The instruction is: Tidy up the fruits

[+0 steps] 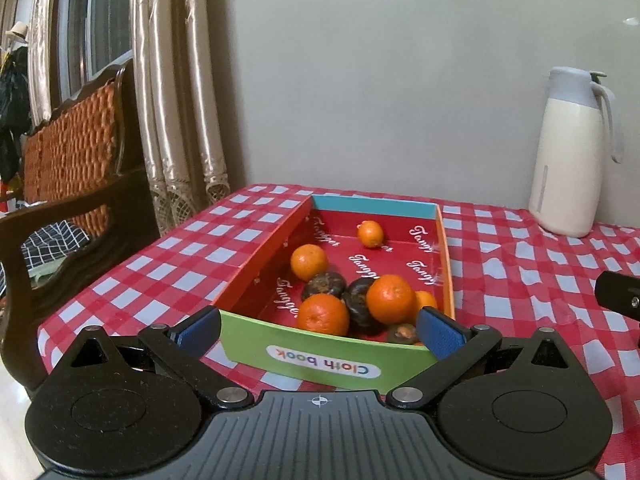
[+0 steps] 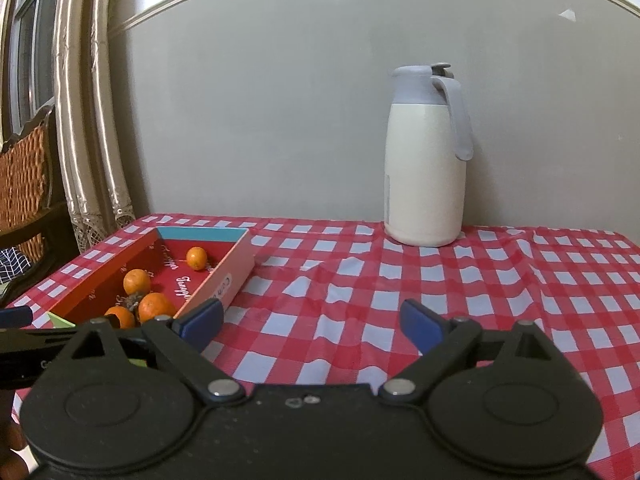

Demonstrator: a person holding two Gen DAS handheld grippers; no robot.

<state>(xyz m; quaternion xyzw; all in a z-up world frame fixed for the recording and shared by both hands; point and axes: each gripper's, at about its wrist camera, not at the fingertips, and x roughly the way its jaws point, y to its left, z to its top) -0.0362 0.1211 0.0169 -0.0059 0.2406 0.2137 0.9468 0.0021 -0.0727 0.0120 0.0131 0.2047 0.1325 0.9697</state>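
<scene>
A: Five oranges (image 1: 322, 314) by my count, plus a few dark fruits (image 1: 323, 285), all lie inside the box (image 1: 320, 356) at the left of the tabletop (image 2: 360, 288)

B: Any fruit out on the cloth?

A: None that either view shows. Most of the fruit bunches at the near end of the box; one small orange (image 1: 370, 233) sits apart toward the far end

B: And the tools?

A: The left gripper (image 1: 318, 330) hangs at the near wall of the box, jaws spread wide and holding nothing. The right gripper (image 2: 312, 322) hovers over bare cloth just beside the box, jaws spread too, empty. A jug (image 2: 424, 160) stands well apart at the back

B: So which step is it?

A: Hard to settle. Fruit gathered in the box fits a job that is finished, and it fits equally a mixed pile waiting to be sorted by kind. Nothing shows a second container

B: If sorting is wanted?

A: Then I'd judge the dark fruits awkward: they are wedged between oranges, touching them, so a pinch needs room, and round fruit may roll away
</scene>
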